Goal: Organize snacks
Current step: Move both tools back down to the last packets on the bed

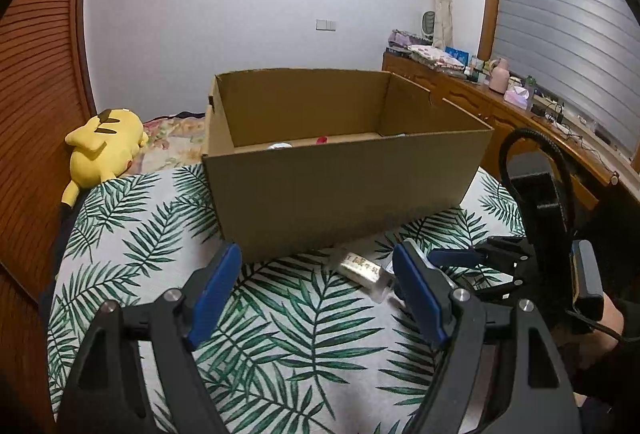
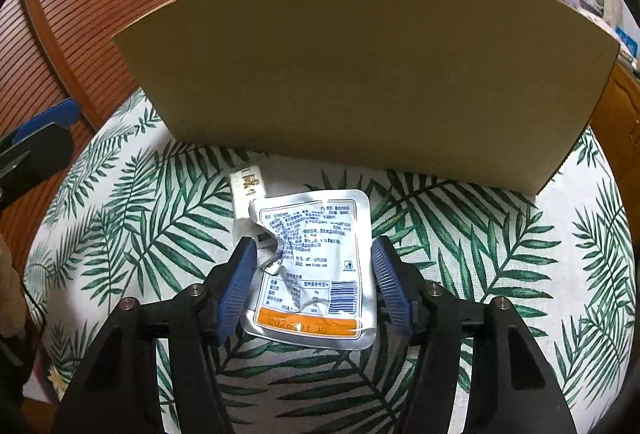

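A cardboard box (image 1: 348, 170) stands open-topped on a leaf-print cloth (image 1: 280, 334). It is the landmark here. Left of the box lies a yellow plush toy (image 1: 106, 146); right of it runs a wooden counter (image 1: 500, 102) crowded with small items. Deep inside the box something red and something white just show over the near wall (too little to name).

Just in front of the box, the right gripper (image 2: 314, 286) has its blue pads spread either side of a silver snack pouch (image 2: 316, 266), the pads close beside its edges; I cannot tell whether they touch it. The pouch lies flat, crumpled on one side, with printed text, a barcode and an orange date strip. A second, paler packet (image 2: 246, 194) lies partly beneath it, nearer the box.

The left gripper (image 1: 318, 294) stands wide open before the box, holding nothing.
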`<state>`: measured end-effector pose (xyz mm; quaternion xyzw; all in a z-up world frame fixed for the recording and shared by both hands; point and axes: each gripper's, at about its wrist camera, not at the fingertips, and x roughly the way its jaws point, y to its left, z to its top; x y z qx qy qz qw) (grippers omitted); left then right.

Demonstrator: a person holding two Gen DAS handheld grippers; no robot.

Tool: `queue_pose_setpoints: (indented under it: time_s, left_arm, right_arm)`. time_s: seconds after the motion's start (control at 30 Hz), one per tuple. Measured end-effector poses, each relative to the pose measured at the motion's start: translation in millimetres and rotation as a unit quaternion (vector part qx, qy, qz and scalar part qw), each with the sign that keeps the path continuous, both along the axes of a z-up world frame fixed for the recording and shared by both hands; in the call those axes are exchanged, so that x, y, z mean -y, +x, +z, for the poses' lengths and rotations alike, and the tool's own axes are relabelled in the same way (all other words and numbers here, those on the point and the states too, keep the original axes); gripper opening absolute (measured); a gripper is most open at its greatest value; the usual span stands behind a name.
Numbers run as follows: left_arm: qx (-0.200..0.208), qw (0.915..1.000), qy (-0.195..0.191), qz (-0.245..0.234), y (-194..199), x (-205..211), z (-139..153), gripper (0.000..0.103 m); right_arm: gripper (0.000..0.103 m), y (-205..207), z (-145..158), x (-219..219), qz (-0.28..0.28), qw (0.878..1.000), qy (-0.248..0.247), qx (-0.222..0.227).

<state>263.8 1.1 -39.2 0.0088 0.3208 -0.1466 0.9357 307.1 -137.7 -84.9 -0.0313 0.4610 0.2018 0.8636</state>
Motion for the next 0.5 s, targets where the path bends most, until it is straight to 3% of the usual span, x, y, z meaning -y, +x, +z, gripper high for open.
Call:
queue_pose_setpoints:
  time_s: [0.23, 0.5]
  left_arm:
    - [-0.005, 1.0, 0.003, 0.008, 1.2, 3.8, -4.4, 0.079]
    - [-0.017, 0.9997, 0.007, 0.014, 4.9, 6.0, -10.2, 0.079]
  right_arm:
    - [0.064, 0.0, -3.6, -14.1, 0.016, 0.999, -0.043, 0.014]
    - [0.058, -1.8, -4.7, -11.8, 0.018, 0.999, -0.044, 0.02]
